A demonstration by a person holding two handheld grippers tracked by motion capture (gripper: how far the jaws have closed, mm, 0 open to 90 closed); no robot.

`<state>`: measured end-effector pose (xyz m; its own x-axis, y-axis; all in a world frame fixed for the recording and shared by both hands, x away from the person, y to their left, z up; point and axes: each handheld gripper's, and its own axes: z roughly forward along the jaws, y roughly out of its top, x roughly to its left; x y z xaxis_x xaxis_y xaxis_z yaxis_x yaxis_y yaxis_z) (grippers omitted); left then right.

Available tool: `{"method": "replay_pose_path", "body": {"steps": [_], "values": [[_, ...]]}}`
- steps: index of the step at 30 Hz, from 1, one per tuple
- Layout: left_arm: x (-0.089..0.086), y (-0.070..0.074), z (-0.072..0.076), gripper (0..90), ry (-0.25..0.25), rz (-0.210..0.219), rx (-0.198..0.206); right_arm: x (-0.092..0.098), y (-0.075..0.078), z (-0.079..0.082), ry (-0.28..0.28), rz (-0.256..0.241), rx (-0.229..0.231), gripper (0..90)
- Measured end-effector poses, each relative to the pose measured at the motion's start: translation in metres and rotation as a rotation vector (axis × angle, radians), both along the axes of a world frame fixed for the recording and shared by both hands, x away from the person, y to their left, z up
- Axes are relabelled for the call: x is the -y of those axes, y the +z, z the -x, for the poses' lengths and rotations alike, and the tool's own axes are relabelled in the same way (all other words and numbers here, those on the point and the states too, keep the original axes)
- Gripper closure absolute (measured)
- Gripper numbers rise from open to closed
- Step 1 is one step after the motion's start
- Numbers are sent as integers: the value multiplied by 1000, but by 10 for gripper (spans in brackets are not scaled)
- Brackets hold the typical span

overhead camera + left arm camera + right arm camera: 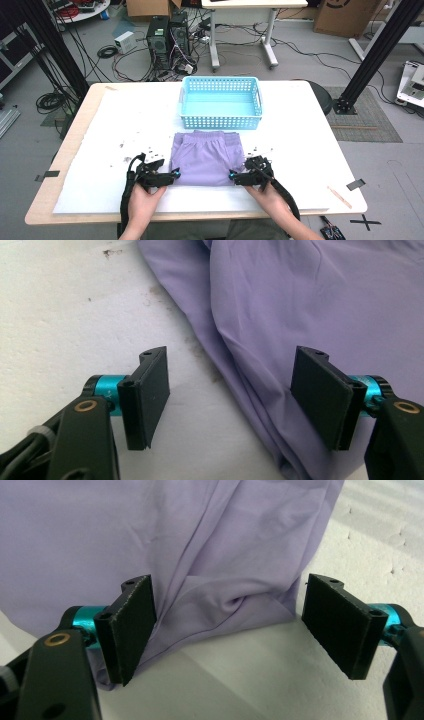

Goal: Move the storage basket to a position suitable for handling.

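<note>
Surface (125, 125) in white carries a blue basket (221, 116) toward its far edge and folded purple shorts (207, 157) near its front edge. Left hand-held gripper (173, 175) and right hand-held gripper (232, 175) gape wide at the shorts' near corners, gripping nothing.

Got both forearms coming in low, hands wrapped round the handles. My left claw (176, 173) points inward with jaws spread wide, and my right claw (231, 175) mirrors it, gaping too.
</note>
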<state>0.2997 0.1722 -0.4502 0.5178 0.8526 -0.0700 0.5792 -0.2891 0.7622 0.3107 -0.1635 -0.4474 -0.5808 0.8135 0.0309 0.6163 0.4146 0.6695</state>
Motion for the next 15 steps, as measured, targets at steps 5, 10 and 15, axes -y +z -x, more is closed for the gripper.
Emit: {"method": "replay_pose_path", "body": {"steps": [5,10,15], "values": [[8,1,1,380,2,8,-1,-4,1,2,18,-21,6,391],[11,1,1,447,10,8,0,-8,2,2,71,-33,11,576],[14,1,0,522,19,9,6,-11,2,2,115,-51,-4,754]]}}
